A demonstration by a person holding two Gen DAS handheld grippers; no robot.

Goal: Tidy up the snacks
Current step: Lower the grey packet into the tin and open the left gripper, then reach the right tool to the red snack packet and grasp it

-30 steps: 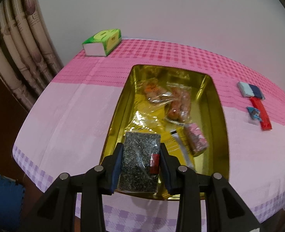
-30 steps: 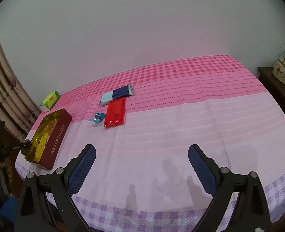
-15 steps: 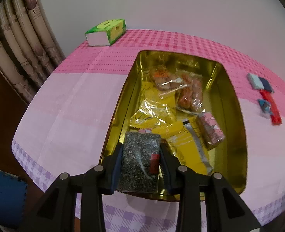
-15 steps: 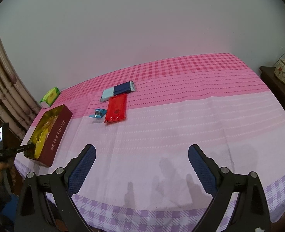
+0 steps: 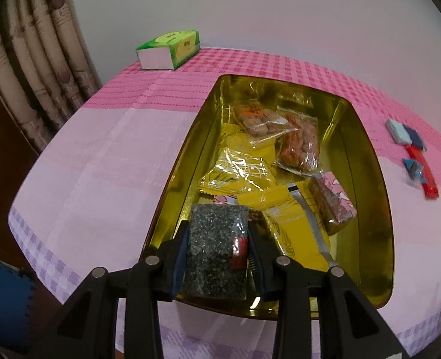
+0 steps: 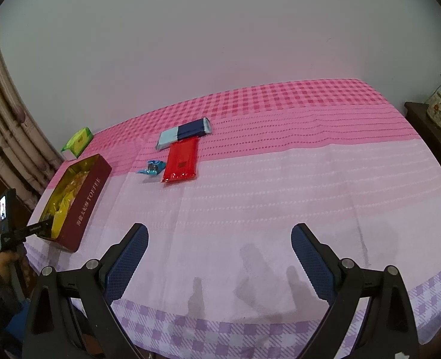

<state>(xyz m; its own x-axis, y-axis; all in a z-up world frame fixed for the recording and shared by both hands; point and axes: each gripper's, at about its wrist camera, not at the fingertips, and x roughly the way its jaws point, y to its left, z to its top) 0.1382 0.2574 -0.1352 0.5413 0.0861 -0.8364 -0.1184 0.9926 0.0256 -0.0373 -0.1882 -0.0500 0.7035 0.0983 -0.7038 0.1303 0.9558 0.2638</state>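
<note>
Snack packet (image 5: pixel 217 251), dark and speckled, clamped in left tool (image 5: pixel 219 257) over gold tin (image 5: pixel 370 179); right tool (image 6: pixel 219 257) spread wide, empty.

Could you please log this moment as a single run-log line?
left tongs: shut on dark speckled packet, over gold tin | right tongs: open, empty | on cloth: red packet, blue candy

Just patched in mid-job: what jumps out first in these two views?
The left tool is clamped on a dark speckled snack pack at the near end of the gold-lined tin, already crowded with yellow and clear-wrapped snacks. Out on the pink cloth, a red packet, a blue-wrapped candy and a two-tone blue bar remain, beyond the open, empty right tool.
</note>
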